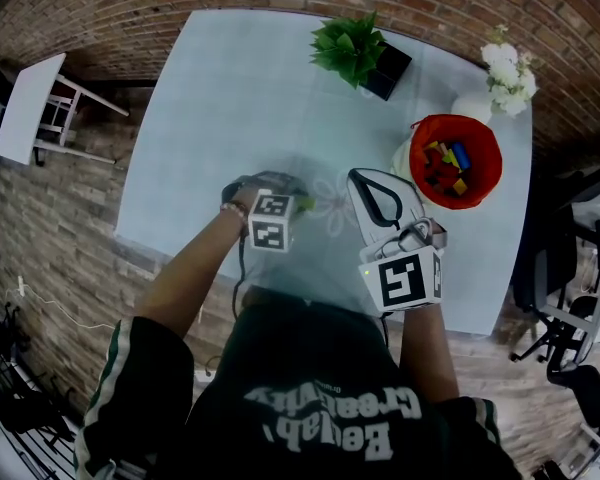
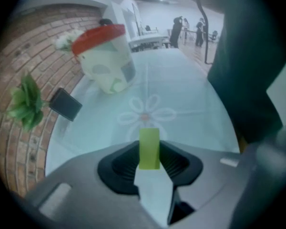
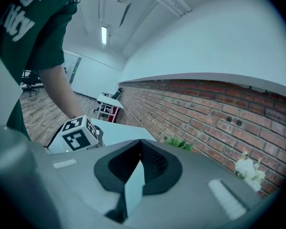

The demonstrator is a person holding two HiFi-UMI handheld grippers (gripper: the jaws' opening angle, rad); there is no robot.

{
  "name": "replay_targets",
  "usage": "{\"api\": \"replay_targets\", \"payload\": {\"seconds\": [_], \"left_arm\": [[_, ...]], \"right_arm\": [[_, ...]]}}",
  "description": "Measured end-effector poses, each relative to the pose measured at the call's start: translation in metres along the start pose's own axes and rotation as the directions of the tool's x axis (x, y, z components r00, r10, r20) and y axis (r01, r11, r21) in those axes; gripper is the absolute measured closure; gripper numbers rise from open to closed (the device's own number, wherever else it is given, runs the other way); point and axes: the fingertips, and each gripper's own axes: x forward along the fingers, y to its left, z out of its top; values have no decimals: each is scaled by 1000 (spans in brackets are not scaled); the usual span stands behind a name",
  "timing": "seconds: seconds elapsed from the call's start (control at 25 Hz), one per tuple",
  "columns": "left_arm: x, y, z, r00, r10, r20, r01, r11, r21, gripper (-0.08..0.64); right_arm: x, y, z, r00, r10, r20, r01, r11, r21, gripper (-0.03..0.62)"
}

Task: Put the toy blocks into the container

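Note:
A small green block (image 2: 149, 148) stands upright between the pads of my left gripper (image 2: 149, 156), which is shut on it just above the pale table (image 2: 190, 94). In the head view that gripper (image 1: 298, 205) points steeply down at the table's near middle, and the green block (image 1: 305, 204) peeks out beside its marker cube. The red-rimmed container (image 1: 480, 133) stands at the right and holds several coloured blocks (image 1: 445, 166); from the left gripper it shows as a white tub with a red rim (image 2: 97, 35). My right gripper (image 1: 368, 178) hovers left of the container, shut and empty (image 3: 140, 149).
A green plant in a black pot (image 1: 360, 53) and a white vase of flowers (image 1: 500, 78) stand at the table's far side. A flower print (image 2: 145, 112) marks the tabletop ahead of the left gripper. Brick walls surround the table; people stand far off (image 2: 178, 30).

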Motion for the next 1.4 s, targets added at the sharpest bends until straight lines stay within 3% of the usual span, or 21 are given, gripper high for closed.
{"api": "replay_targets", "payload": {"seconds": [0.08, 0.2, 0.36, 0.56, 0.72, 0.8, 0.88, 1.08, 1.4], "left_arm": [[-25, 19, 24, 991, 100, 84, -94, 993, -77, 428], [-70, 50, 53, 943, 279, 180, -243, 949, -199, 428], [-125, 77, 81, 848, 465, 254, -378, 867, -323, 428], [-177, 89, 106, 721, 623, 303, -491, 768, -412, 428], [-213, 94, 108, 586, 751, 304, -540, 642, -545, 428], [-222, 94, 110, 544, 780, 309, -544, 608, -578, 428], [-224, 93, 115, 533, 784, 318, -554, 607, -569, 428], [-226, 97, 129, 536, 768, 351, -554, 634, -540, 428], [-201, 105, 193, 569, 680, 462, -524, 733, -433, 428]], "right_arm": [[-2, -8, -2, 1000, -24, -6, 24, 1000, 4, 586], [-5, -15, 0, 999, -43, -3, 43, 999, -1, 586], [-7, -22, 2, 998, -65, -9, 65, 998, -4, 586], [-8, -30, 10, 996, -93, 2, 93, 996, -1, 586], [-9, -32, 15, 994, -105, 19, 105, 994, -12, 586], [-11, -33, 14, 994, -107, 22, 108, 994, -13, 586], [-12, -32, 12, 994, -106, 16, 106, 994, -11, 586], [-19, -35, 8, 993, -117, -1, 117, 993, -12, 586], [-65, -64, -18, 978, -203, -56, 203, 979, -3, 586]]}}
